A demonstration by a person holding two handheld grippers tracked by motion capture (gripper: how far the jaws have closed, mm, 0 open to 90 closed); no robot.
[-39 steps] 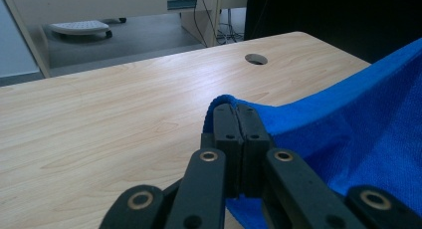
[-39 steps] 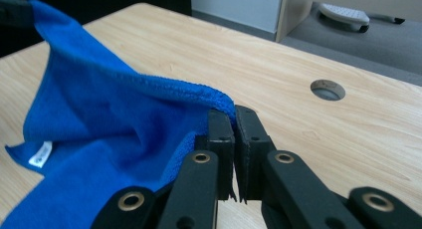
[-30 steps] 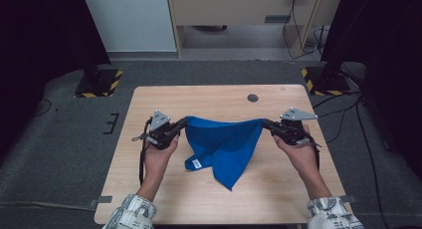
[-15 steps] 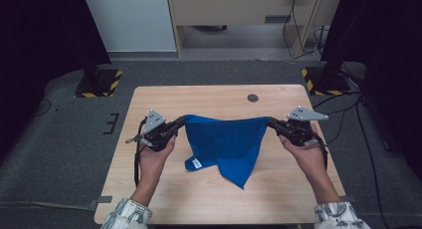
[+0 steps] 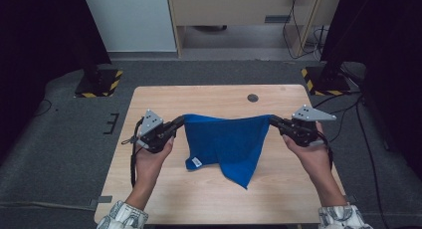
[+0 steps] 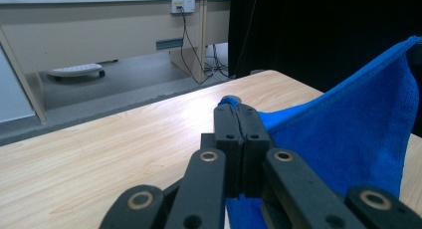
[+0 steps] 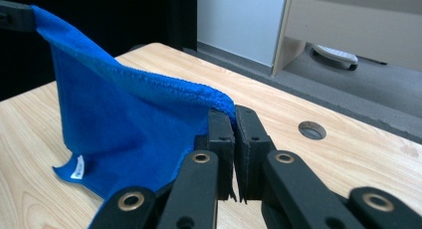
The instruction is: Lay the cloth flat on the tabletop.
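Pinching blue cloth [image 5: 229, 142] corners, both grippers, over wooden table [image 5: 209, 97], grey carpet [image 5: 64, 139]

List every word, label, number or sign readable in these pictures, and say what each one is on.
No text can be read anywhere.
White tag sewn at a lower corner of the blue cloth: printing too small and blurred to read.
Yellow-and-black hazard stripes on the stand base left of the table: a warning pattern, no words.
Wall socket plate on the cabinet: no legible marking.
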